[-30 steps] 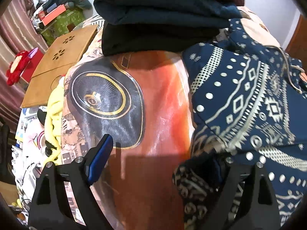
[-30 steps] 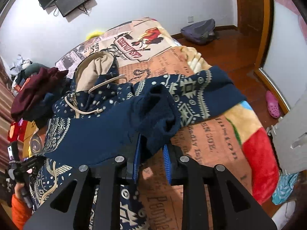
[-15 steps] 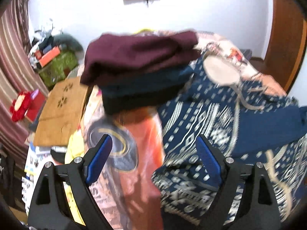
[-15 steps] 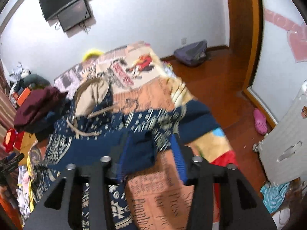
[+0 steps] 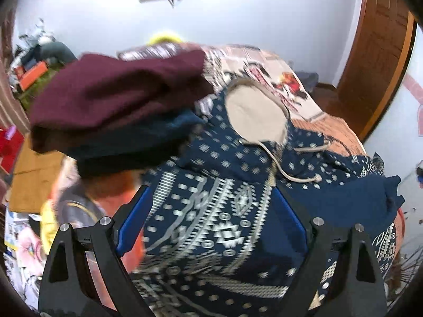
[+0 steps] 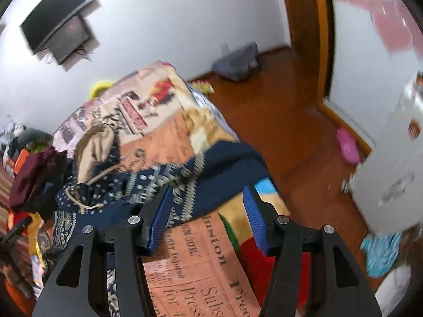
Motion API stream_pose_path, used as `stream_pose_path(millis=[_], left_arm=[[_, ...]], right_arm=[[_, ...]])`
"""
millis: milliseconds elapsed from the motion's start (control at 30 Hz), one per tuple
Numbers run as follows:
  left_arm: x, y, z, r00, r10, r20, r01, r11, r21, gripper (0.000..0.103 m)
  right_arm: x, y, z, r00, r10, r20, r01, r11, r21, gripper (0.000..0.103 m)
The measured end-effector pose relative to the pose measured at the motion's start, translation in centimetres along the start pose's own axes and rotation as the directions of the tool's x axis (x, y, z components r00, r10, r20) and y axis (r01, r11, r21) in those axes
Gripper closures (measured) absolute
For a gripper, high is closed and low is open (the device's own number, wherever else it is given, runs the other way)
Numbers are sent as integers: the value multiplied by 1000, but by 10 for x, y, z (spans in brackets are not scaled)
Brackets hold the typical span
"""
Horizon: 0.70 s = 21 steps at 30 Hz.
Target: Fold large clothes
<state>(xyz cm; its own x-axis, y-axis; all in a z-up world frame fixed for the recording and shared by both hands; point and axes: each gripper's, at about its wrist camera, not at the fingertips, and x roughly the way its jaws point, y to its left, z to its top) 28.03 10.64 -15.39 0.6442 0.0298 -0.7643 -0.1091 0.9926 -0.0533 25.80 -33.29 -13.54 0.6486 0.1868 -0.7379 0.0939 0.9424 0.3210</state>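
Observation:
A navy hoodie [image 5: 211,158] with white patterns, a beige-lined hood [image 5: 253,113] and drawcords lies spread on the bed. One plain navy sleeve [image 5: 370,195] is folded across its body. My left gripper [image 5: 210,211] hovers open above the hoodie's chest, and its pads touch nothing. In the right wrist view the hoodie [image 6: 148,182] lies left of centre with its sleeve end [image 6: 232,163] towards the bed's edge. My right gripper [image 6: 208,203] hangs above that sleeve end. Its jaws are opening and the pads press on nothing.
A stack of folded clothes with a maroon piece [image 5: 119,97] on top sits left of the hood. The newspaper-print blanket [image 6: 185,259] covers the bed. A wooden board [image 5: 31,179] lies at the left. The wooden floor [image 6: 290,132] holds a pink slipper [image 6: 347,145] and a grey bag [image 6: 238,60].
My right gripper has opened and let go of the navy sleeve, then drawn back from it. My left gripper has risen and swung from the blanket's edge to above the hoodie.

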Motion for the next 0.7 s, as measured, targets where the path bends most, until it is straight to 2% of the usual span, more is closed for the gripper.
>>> stream_pose_path(millis=[100, 267, 400, 533, 600, 700], left_arm=[[31, -11, -4, 996, -41, -84, 40, 999, -13, 12], [70, -26, -18, 982, -47, -181, 49, 999, 4, 12], [91, -30, -28, 971, -52, -235, 54, 999, 3, 12], [103, -29, -34, 963, -45, -265, 45, 999, -8, 12], [104, -30, -35, 964, -38, -264, 40, 999, 2, 12], [106, -35, -36, 965, -10, -264, 19, 999, 35, 10]], right_arm=[[30, -13, -4, 997, 27, -73, -22, 998, 63, 52], [75, -33, -7, 983, 96, -158, -64, 978, 197, 52], [100, -42, -5, 977, 106, -184, -56, 965, 258, 52], [116, -48, 3, 985, 66, -159, -20, 961, 275, 53], [121, -51, 7, 987, 42, -152, 1, 962, 272, 61], [127, -57, 12, 989, 14, -149, 30, 958, 286, 79]])
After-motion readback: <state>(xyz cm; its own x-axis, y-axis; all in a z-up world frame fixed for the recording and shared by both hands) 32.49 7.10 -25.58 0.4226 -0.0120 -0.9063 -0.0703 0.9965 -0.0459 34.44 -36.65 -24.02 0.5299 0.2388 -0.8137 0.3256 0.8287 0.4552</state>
